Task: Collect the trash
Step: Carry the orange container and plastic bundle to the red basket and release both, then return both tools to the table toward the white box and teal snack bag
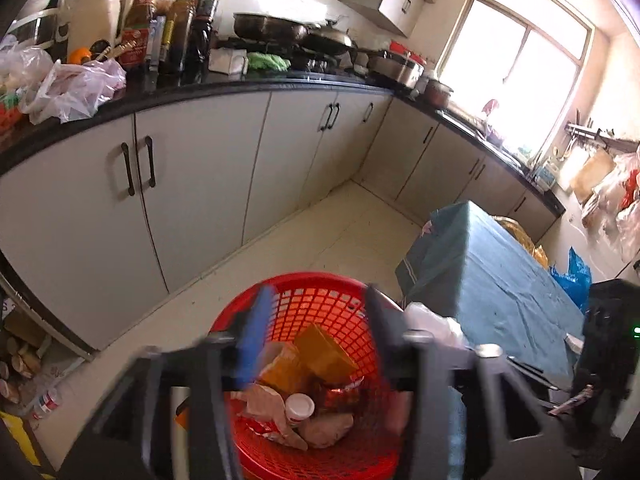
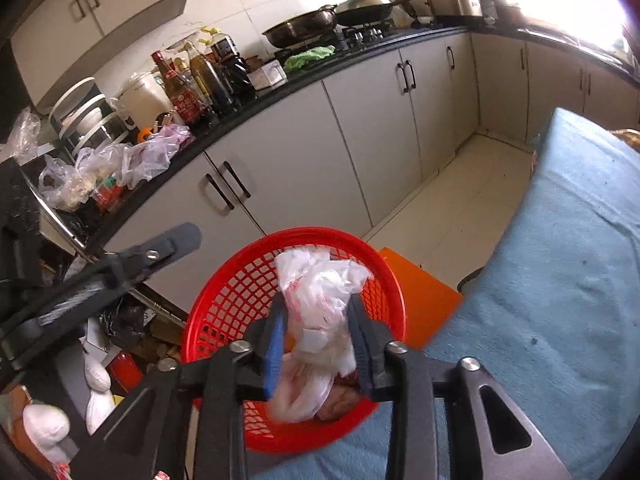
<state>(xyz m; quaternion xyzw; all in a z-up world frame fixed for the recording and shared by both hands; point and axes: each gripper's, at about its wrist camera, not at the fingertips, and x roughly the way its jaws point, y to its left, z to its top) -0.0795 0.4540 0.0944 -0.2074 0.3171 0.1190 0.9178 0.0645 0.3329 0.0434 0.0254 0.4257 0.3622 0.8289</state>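
Hanging over red basket [image 2: 224, 300], set at edge of blue-covered table [image 2: 560, 280]; kitchen cabinets [image 2: 280, 168] beyond. Right gripper [image 2: 318, 332] directly above basket mouth, loosely straddling crumpled plastic bag [image 2: 320, 304], long axis along fingers. Left gripper [image 1: 316, 320] spread, empty, above wrappers [image 1: 288, 384] already inside. Drop path unobstructed, likely release next.

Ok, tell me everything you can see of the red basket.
The red basket is round, of glossy plastic as it looks, with a solid rim and lattice walls. It stands upright on the pale floor beside the blue-covered table. Inside lie crumpled wrappers, a yellow packet and a small white cup. The left gripper hangs open above it; the right gripper has a white plastic bag between its fingers over the rim.
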